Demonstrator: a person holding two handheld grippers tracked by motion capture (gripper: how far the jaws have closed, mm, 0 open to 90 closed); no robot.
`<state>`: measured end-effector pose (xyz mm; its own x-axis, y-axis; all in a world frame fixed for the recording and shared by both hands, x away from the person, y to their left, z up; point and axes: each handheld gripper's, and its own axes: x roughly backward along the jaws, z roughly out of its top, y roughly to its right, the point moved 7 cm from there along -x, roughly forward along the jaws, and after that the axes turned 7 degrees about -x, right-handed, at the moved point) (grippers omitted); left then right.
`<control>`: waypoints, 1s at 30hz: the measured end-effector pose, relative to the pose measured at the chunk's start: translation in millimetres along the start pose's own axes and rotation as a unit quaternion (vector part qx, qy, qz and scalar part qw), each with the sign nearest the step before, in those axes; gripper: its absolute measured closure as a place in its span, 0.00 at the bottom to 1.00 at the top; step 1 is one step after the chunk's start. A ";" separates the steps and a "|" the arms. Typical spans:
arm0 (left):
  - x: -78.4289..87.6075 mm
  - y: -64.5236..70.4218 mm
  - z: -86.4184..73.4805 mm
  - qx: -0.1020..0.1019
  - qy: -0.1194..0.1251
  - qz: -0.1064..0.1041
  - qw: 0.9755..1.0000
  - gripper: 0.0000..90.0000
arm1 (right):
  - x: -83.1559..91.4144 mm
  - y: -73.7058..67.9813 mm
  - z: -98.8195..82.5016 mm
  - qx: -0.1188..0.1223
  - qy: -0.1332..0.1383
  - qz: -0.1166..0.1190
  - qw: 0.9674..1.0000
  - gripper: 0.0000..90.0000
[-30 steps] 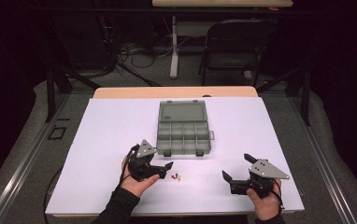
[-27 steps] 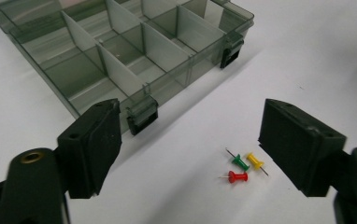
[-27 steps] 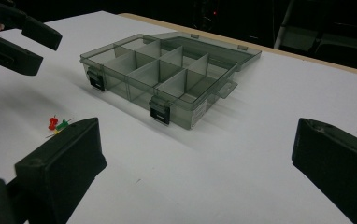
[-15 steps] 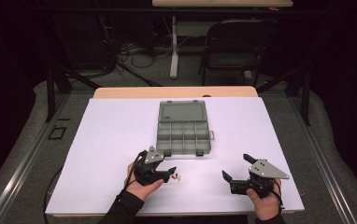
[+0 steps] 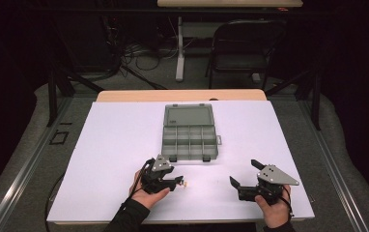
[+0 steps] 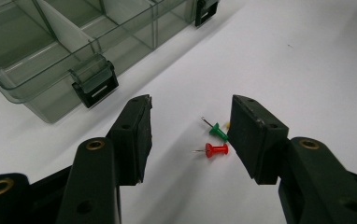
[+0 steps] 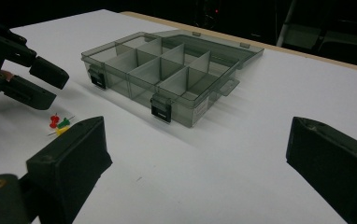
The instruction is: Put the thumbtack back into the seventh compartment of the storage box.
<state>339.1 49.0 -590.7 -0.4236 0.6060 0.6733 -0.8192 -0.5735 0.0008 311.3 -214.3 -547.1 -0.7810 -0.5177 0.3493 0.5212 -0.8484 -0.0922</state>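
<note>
The left gripper (image 6: 188, 135) hangs low over the white desk (image 5: 115, 145) with jaws spread, closing in on a small cluster of pushpins; this looks like the approach before a pick. The red pushpin (image 6: 215, 150) and green pushpin (image 6: 218, 132) lie between the jaws, nearer one jaw, so the next move calls for centring and lowering. The right gripper (image 5: 243, 175) rests open, well apart. Beyond stands the open compartment box (image 5: 189, 140), its compartments apparently empty.
</note>
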 end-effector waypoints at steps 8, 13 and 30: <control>-4.6 1.9 -5.3 0.006 -0.008 -0.018 1.000 0.60 | -0.4 0.3 -0.4 0.001 -0.001 0.000 1.000 0.07; -7.2 2.9 -8.6 0.008 -0.010 -0.019 1.000 0.61 | -0.2 0.9 -0.7 0.000 -0.002 0.000 1.000 0.08; -11.6 8.9 -10.4 0.008 -0.012 -0.022 1.000 0.67 | 0.0 1.6 -0.8 -0.001 -0.001 0.000 1.000 0.09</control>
<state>332.7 42.7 -606.1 -0.3783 0.6169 0.6902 -0.8302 -0.5559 0.0417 311.9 -215.8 -548.0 -0.7806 -0.5171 0.3511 0.5203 -0.8489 -0.0935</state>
